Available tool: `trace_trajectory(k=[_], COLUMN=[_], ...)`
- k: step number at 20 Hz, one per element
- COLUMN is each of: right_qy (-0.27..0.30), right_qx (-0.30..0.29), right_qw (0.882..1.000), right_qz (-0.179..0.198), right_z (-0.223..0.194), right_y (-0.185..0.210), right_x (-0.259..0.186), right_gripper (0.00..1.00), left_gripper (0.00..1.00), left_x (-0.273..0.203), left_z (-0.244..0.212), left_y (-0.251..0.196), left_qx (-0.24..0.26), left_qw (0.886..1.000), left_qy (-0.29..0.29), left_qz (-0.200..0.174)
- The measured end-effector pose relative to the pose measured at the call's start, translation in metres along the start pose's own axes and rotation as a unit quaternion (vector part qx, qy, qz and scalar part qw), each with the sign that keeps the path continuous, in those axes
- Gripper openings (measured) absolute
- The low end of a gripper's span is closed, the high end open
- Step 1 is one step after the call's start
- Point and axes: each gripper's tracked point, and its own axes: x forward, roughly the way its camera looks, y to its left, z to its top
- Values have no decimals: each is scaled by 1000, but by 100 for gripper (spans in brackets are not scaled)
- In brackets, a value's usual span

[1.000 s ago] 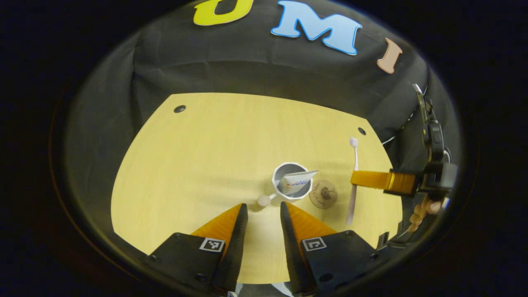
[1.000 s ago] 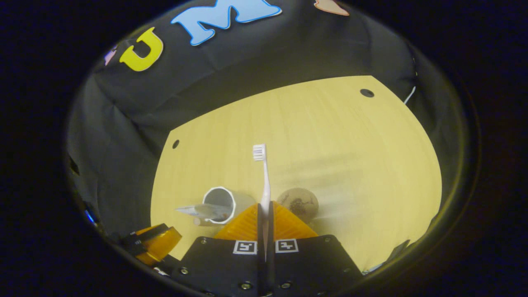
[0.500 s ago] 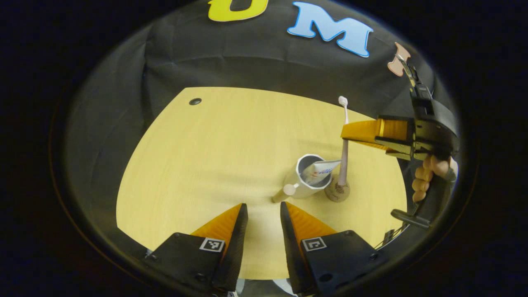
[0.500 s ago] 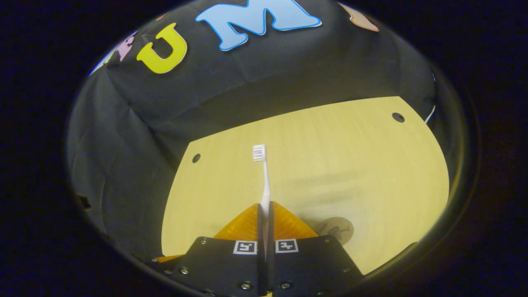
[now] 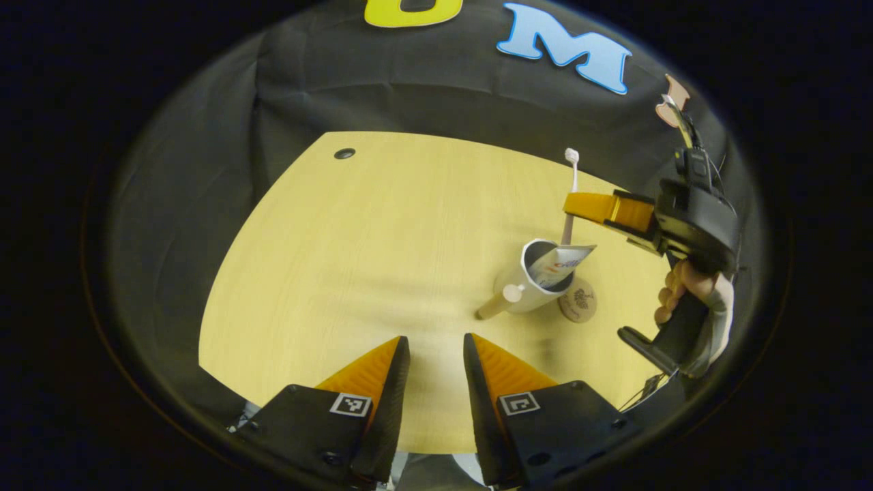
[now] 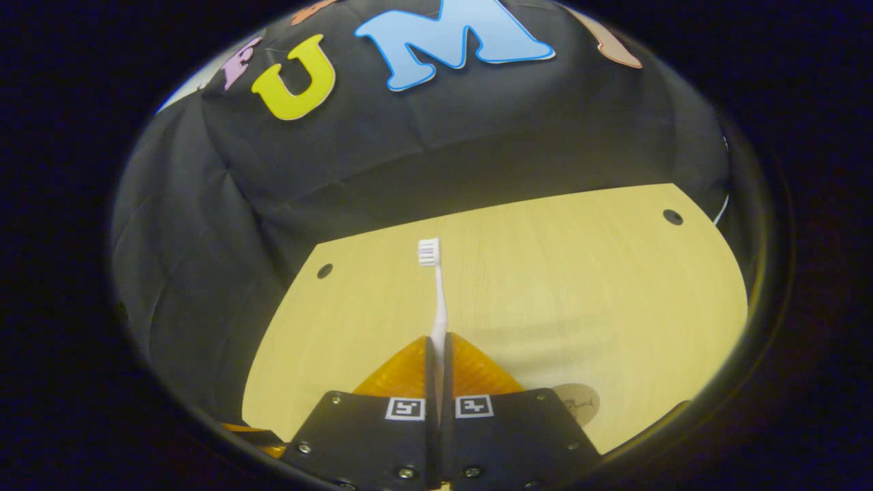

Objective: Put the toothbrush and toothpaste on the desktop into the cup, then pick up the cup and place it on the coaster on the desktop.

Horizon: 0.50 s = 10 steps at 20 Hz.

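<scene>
Overhead, brush above cup.
Right tongs (image 6: 436, 341) clamp the brush (image 6: 436, 293) upright over the cup (image 5: 528, 286) holding paste (image 5: 556, 262); left tongs (image 5: 436, 348) narrowly parted, empty.

The toothbrush (image 6: 438, 293) and cup (image 5: 528, 283) are white, the coaster (image 5: 578, 305) tan with a dark print, the desktop (image 5: 382, 232) pale yellow wood-grain.

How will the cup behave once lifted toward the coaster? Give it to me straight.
The cup looks tall and narrow, so it may tip if nudged high. The toothpaste leans out over its rim on one side, probably shifting the weight that way. Its side handle offers a hold, though the smooth wall could slip. The right tool holds the toothbrush.
</scene>
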Motion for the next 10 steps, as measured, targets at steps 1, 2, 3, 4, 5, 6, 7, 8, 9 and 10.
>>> trace_trajectory(k=[1, 2, 3, 4, 5, 6, 7, 8, 9, 10], right_qy=[-6, -9, -14, -22, -28, -32, -36, -40, -45, -50], right_qx=[0, -3, -7, -10, -13, -17, -20, -22, -24, -25], right_qw=[1000, 1000, 1000, 1000, 999, 999, 999, 999, 999, 998], right_qz=[2, 6, 9, 12, 13, 13, 11, 11, 9, 9], right_z=[-4, -9, -11, -10, -9, -9, -10, -9, -9, -7], right_y=[-2, -2, -1, 0, -1, -1, -1, -1, -1, -1], right_x=[0, -1, 0, 0, -2, -2, -3, -3, -4, -4], right_gripper=[2, 2, 1, 2, 3, 3, 3, 4, 3, 3], left_gripper=[54, 53, 53, 54, 53, 53, 53, 54, 53, 53], left_x=[-2, -5, -3, -1, 4, 9, 13, 18, 23, 27], left_z=[8, 16, 20, 24, 28, 30, 34, 38, 40, 43], left_y=[1, 3, 0, -3, -6, -9, -12, -15, -19, -20], left_qx=[1, 3, 4, 6, 8, 10, 13, 16, 18, 19], left_qw=[1000, 1000, 1000, 1000, 1000, 1000, 1000, 1000, 1000, 1000], left_qy=[1, 2, 2, 2, 3, 4, 4, 5, 6, 7], left_qz=[0, 0, -1, -3, -5, -8, -11, -13, -15, -16])
